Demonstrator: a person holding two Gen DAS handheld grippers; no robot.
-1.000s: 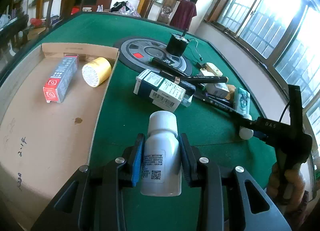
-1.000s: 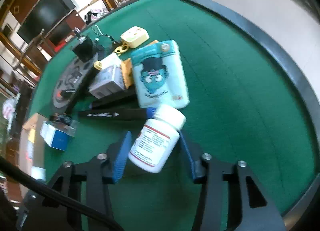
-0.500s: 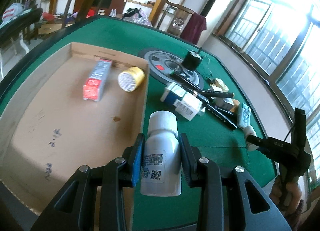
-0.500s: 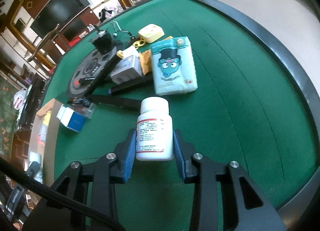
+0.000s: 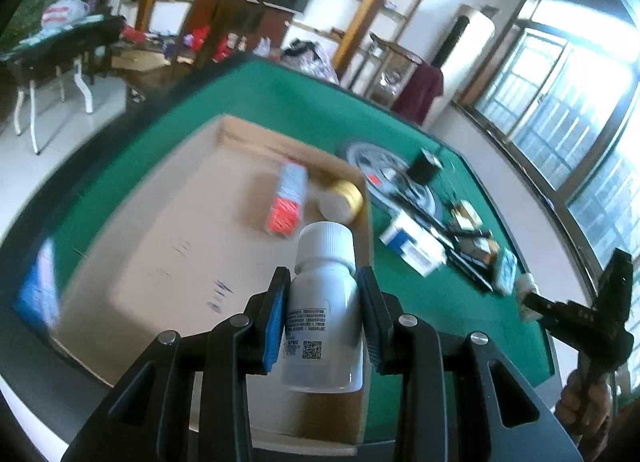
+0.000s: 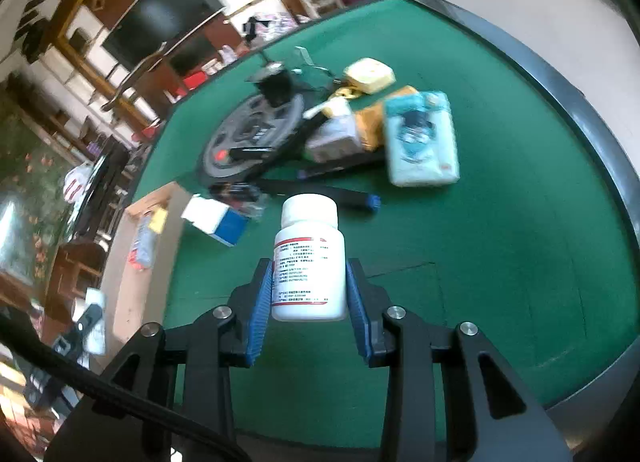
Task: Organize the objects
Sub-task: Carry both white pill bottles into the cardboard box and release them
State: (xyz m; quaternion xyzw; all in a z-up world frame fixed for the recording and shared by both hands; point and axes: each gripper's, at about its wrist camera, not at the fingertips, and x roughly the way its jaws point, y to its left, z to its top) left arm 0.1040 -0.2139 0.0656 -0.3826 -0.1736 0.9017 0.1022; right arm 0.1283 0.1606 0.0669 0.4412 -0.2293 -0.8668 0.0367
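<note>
My left gripper (image 5: 324, 286) is shut on a white pill bottle (image 5: 324, 310) and holds it in the air over the right edge of a shallow cardboard tray (image 5: 168, 229). The tray holds a red-and-grey box (image 5: 286, 197) and a gold-rimmed roll (image 5: 342, 199). My right gripper (image 6: 310, 282) is shut on a second white pill bottle (image 6: 309, 262) with a red-striped label, held above the green table (image 6: 500, 242). The right gripper also shows in the left wrist view (image 5: 576, 318), far right.
A pile lies on the table: a blue-and-white box (image 6: 216, 217), black markers (image 6: 320, 193), a teal tissue pack (image 6: 422, 141), a grey round disc (image 6: 248, 137), a black cylinder (image 6: 276, 87), a yellow plug (image 6: 368, 73). The table's dark rim (image 6: 560, 101) curves at right.
Both grippers have risen with their bottles. The left one moved left over the tray's edge. The right one lifted its bottle off the table and straightened it.
</note>
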